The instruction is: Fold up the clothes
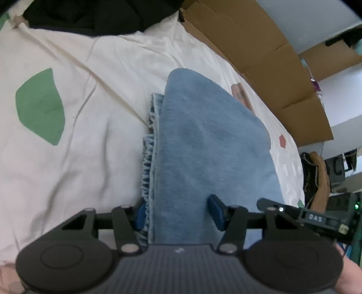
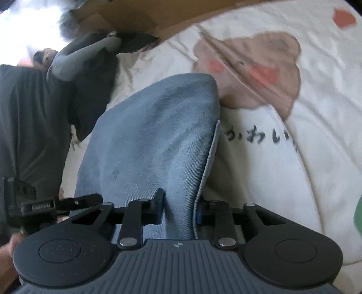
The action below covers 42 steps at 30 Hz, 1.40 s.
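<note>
While both grippers sit at the near edge of the jeans point(image 1: 210, 140), the garment lies folded on the bed point(image 1: 74, 126), a long blue denim bundle running away from both cameras across the cream cover. Left gripper point(image 1: 178, 213): fingers point(image 1: 216, 212) apart, straddling the denim's frayed edge; the right pad sits on top of the cloth, the left pad against the ruffled hem stack, and I can't tell if they really pinch. Right gripper point(image 2: 178, 209): fingers point(image 2: 159, 207) drawn close on a raised ridge of denim, pads pressing both sides, so clamped on the jeans. Handling guess: denim is soft but thick, fairly heavy for cloth, not fragile and not slippery; stacked layers will resist bending and want to spring open, and loose inner layers can slide out if only the top one is caught. Best hold looks like the near edge, through all layers, one gripper toward each side, which is about where they are now. The frayed hems point(image 1: 148, 158) on the left are bulky and uneven, so a bite there may catch only fringe; go deeper into solid cloth. A hemmed edge point(image 2: 209, 158) shows on the right side, a firmer place to grip. Cardboard point(image 1: 260, 56) stands past the bed; a black garment point(image 1: 90, 15) lies at the far end.
</note>
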Each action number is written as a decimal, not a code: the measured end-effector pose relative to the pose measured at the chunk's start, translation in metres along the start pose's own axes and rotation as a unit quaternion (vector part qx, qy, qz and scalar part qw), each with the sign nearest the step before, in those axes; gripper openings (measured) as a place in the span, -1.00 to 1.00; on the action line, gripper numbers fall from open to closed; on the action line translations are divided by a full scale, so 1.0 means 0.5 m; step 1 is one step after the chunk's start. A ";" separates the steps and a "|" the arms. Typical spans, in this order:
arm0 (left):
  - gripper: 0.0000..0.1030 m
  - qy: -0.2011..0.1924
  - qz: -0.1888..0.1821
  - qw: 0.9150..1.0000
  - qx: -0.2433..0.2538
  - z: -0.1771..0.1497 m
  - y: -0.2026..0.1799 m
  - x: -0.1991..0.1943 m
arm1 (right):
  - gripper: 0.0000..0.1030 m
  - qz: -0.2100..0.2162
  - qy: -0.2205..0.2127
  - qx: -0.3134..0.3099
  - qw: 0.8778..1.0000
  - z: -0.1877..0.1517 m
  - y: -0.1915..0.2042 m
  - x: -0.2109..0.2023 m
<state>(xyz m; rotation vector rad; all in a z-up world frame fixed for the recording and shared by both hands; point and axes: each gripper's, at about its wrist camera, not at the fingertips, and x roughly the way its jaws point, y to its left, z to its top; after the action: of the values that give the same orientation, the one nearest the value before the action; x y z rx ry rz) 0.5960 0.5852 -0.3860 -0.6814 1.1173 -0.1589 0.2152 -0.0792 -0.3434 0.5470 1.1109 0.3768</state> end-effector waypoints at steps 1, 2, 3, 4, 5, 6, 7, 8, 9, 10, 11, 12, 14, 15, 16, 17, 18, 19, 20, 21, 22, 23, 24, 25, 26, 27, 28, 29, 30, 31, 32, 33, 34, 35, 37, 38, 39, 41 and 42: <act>0.12 -0.002 0.002 1.000 -0.002 -0.002 -0.002 0.000 | -0.56 -0.003 -0.001 -0.006 1.000 0.001 0.006 -0.004; 0.11 -0.004 0.003 1.000 -0.003 -0.003 -0.005 0.000 | -0.57 -0.006 0.000 -0.009 1.000 0.003 0.011 -0.008; 0.10 -0.006 0.003 1.000 -0.004 -0.004 -0.006 -0.001 | -0.58 -0.009 0.001 -0.013 1.000 0.005 0.014 -0.011; 0.09 -0.007 0.004 1.000 -0.005 -0.005 -0.009 -0.001 | -0.58 -0.011 0.002 -0.016 1.000 0.007 0.017 -0.015; 0.06 -0.008 0.003 1.000 -0.005 -0.006 -0.012 0.001 | -0.59 -0.013 0.003 -0.020 1.000 0.009 0.020 -0.018; 0.05 -0.008 0.002 1.000 -0.006 -0.008 -0.014 0.002 | -0.59 -0.015 0.002 -0.022 1.000 0.011 0.023 -0.020; 0.04 -0.008 0.000 1.000 -0.006 -0.010 -0.016 0.003 | -0.59 -0.017 0.002 -0.023 1.000 0.013 0.024 -0.024; 0.04 -0.009 -0.001 1.000 -0.007 -0.010 -0.020 0.005 | -0.60 -0.019 0.001 -0.023 1.000 0.014 0.024 -0.027; 0.04 -0.009 -0.001 1.000 -0.006 -0.011 -0.025 0.007 | -0.60 -0.021 0.001 -0.023 1.000 0.015 0.023 -0.031; 0.03 -0.009 -0.001 1.000 -0.006 -0.011 -0.028 0.008 | -0.60 -0.024 0.000 -0.023 0.999 0.016 0.022 -0.037; 0.03 -0.008 -0.002 1.000 -0.005 -0.011 -0.032 0.010 | -0.60 -0.026 0.000 -0.024 0.999 0.017 0.022 -0.041; 0.02 -0.007 -0.004 1.000 -0.005 -0.011 -0.037 0.012 | -0.60 -0.029 -0.001 -0.024 0.999 0.017 0.020 -0.046; 0.02 -0.005 -0.007 1.000 -0.003 -0.010 -0.050 0.021 | -0.60 -0.035 -0.002 -0.024 0.999 0.019 0.015 -0.057; 0.02 -0.004 -0.008 1.000 -0.002 -0.009 -0.057 0.026 | -0.60 -0.038 -0.004 -0.024 0.999 0.020 0.013 -0.064; 0.02 -0.003 -0.009 1.000 -0.002 -0.008 -0.063 0.031 | -0.60 -0.041 -0.006 -0.022 0.999 0.020 0.009 -0.071; 0.01 -0.002 -0.010 1.000 -0.002 -0.007 -0.070 0.036 | -0.60 -0.043 -0.008 -0.022 0.999 0.020 0.007 -0.078; 0.01 -0.001 -0.012 1.000 -0.001 -0.007 -0.079 0.042 | -0.60 -0.046 -0.009 -0.023 0.999 0.020 0.003 -0.085; 0.00 0.000 -0.015 1.000 0.002 -0.007 -0.088 0.049 | -0.60 -0.049 -0.011 -0.023 0.998 0.022 -0.002 -0.093; -0.02 0.002 -0.018 1.000 0.005 -0.007 -0.098 0.057 | -0.60 -0.053 -0.012 -0.024 0.998 0.023 -0.007 -0.100; -0.03 0.004 -0.021 1.000 0.007 -0.007 -0.108 0.065 | -0.60 -0.056 -0.013 -0.024 0.998 0.024 -0.013 -0.108; -0.03 0.006 -0.023 1.000 0.009 -0.007 -0.117 0.073 | -0.60 -0.061 -0.014 -0.023 0.998 0.027 -0.020 -0.115; -0.03 0.008 -0.026 1.000 0.012 -0.007 -0.127 0.081 | -0.60 -0.065 -0.015 -0.022 0.998 0.029 -0.027 -0.123; -0.03 0.009 -0.029 0.999 0.014 -0.007 -0.137 0.089 | -0.60 -0.069 -0.015 -0.022 0.997 0.031 -0.035 -0.130; -0.03 0.011 -0.031 0.999 0.018 -0.007 -0.146 0.097 | -0.60 -0.073 -0.015 -0.020 0.997 0.034 -0.044 -0.137; -0.03 0.012 -0.032 0.999 0.022 -0.006 -0.156 0.104 | -0.60 -0.077 -0.014 -0.019 0.997 0.037 -0.051 -0.143; -0.03 0.014 -0.033 0.999 0.027 -0.006 -0.165 0.111 | -0.60 -0.081 -0.012 -0.022 0.996 0.041 -0.057 -0.147; -0.03 0.016 -0.034 0.999 0.030 -0.004 -0.174 0.119 | -0.60 -0.085 -0.008 -0.024 0.996 0.045 -0.063 -0.151; -0.03 0.018 -0.037 0.999 0.032 -0.003 -0.180 0.125 | -0.60 -0.088 -0.005 -0.025 0.996 0.050 -0.070 -0.155; -0.03 0.019 -0.039 0.998 0.033 -0.002 -0.184 0.131 | -0.60 -0.090 -0.002 -0.025 0.996 0.056 -0.077 -0.158; -0.03 0.021 -0.042 0.998 0.034 0.000 -0.189 0.136 | -0.60 -0.093 0.001 -0.024 0.995 0.061 -0.083 -0.161; -0.03 0.022 -0.045 0.998 0.035 0.001 -0.193 0.142 | -0.60 -0.096 0.005 -0.025 0.995 0.067 -0.087 -0.163; -0.03 0.024 -0.047 0.998 0.036 0.002 -0.197 0.148 | -0.60 -0.098 0.008 -0.028 0.995 0.073 -0.089 -0.166; -0.03 0.025 -0.050 0.998 0.036 0.003 -0.201 0.152 | -0.60 -0.101 0.012 -0.031 0.994 0.079 -0.091 -0.169; -0.03 0.027 -0.052 0.998 0.035 0.004 -0.204 0.156 | -0.60 -0.102 0.015 -0.033 0.994 0.085 -0.093 -0.173; -0.03 0.032 -0.055 0.997 0.037 0.007 -0.215 0.164 | -0.60 -0.102 0.025 -0.030 0.994 0.101 -0.098 -0.180; -0.03 0.036 -0.055 0.997 0.042 0.010 -0.223 0.169 | -0.60 -0.102 0.033 -0.029 0.994 0.110 -0.101 -0.182; -0.03 0.038 -0.055 0.997 0.045 0.010 -0.228 0.172 | -0.60 -0.102 0.043 -0.026 0.994 0.119 -0.106 -0.182; -0.03 0.038 -0.053 0.997 0.049 0.006 -0.233 0.176 | -0.60 -0.106 0.068 -0.028 0.992 0.132 -0.112 -0.176; -0.03 0.039 -0.052 0.997 0.051 0.004 -0.236 0.178 | -0.60 -0.113 0.086 -0.041 0.989 0.136 -0.108 -0.170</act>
<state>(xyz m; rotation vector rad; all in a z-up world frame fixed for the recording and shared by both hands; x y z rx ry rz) 0.6627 0.4537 -0.3863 -0.6470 1.1404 -0.3307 0.2438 -0.1844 -0.2898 0.3157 1.3041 0.2749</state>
